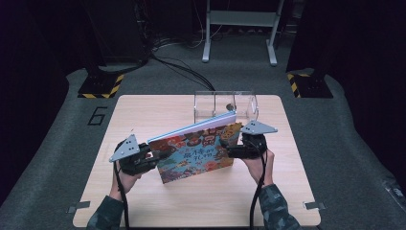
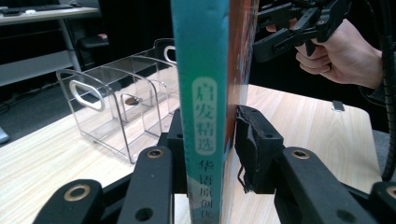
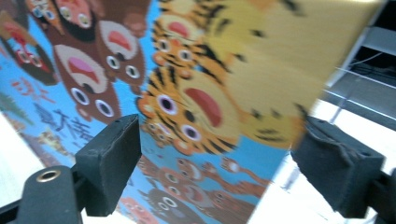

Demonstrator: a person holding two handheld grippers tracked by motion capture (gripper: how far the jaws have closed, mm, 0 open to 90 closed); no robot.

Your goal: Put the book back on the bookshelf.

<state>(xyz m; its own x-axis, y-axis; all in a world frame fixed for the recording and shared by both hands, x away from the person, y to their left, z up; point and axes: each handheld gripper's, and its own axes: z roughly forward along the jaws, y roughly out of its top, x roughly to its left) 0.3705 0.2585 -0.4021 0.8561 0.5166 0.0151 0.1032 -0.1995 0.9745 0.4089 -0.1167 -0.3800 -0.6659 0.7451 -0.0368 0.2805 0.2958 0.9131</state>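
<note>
Overall, colourful cartoon-animal picture book [image 1: 196,151], teal spine.

Your left gripper [image 1: 158,155]: jaws clamped tight, pointing right, level, low over table. Your right gripper [image 1: 225,152]: jaws wide apart, pressing nothing, pointing left toward the other. Both forearms enter from below, hands wrapped around handles.

The book [image 1: 196,151] is a thin picture book with a bright cover of cartoon animals and a teal spine bearing white characters. It is closed and stands tilted on its lower edge on the table [image 1: 143,115], just before the clear rack [image 1: 225,103].
</note>
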